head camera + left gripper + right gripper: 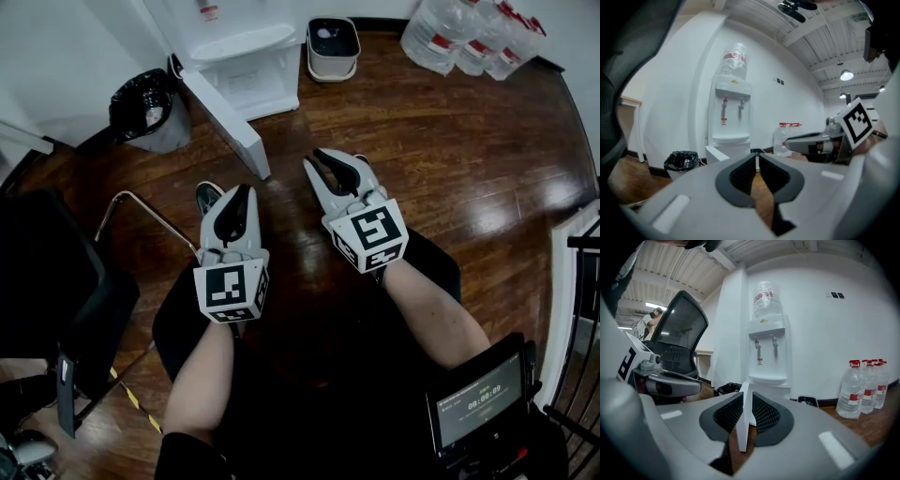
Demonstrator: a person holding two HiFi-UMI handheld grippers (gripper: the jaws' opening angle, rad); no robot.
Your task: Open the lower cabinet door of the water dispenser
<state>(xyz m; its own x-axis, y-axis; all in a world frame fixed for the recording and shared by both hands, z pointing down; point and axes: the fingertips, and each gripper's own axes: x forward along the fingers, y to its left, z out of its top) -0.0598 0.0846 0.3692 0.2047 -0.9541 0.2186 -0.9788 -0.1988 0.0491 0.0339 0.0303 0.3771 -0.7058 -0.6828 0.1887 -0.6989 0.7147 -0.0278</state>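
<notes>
Cabinet door (pixel 227 117) of the water dispenser (pixel 246 67) stands swung open. Its free edge lies just left of the right gripper (pixel 317 157), apparently untouched. That gripper's jaws are barely parted and empty. The left gripper (pixel 246 190) is clenched.

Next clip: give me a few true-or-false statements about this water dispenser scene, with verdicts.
1. The lower cabinet door of the water dispenser stands open. True.
2. The right tongs grip that door. False: bare floor lies between them.
3. A bin with a black bag stands beside the dispenser. True.
4. The dispenser carries no bottle. False: a bottle sits on top.
</notes>
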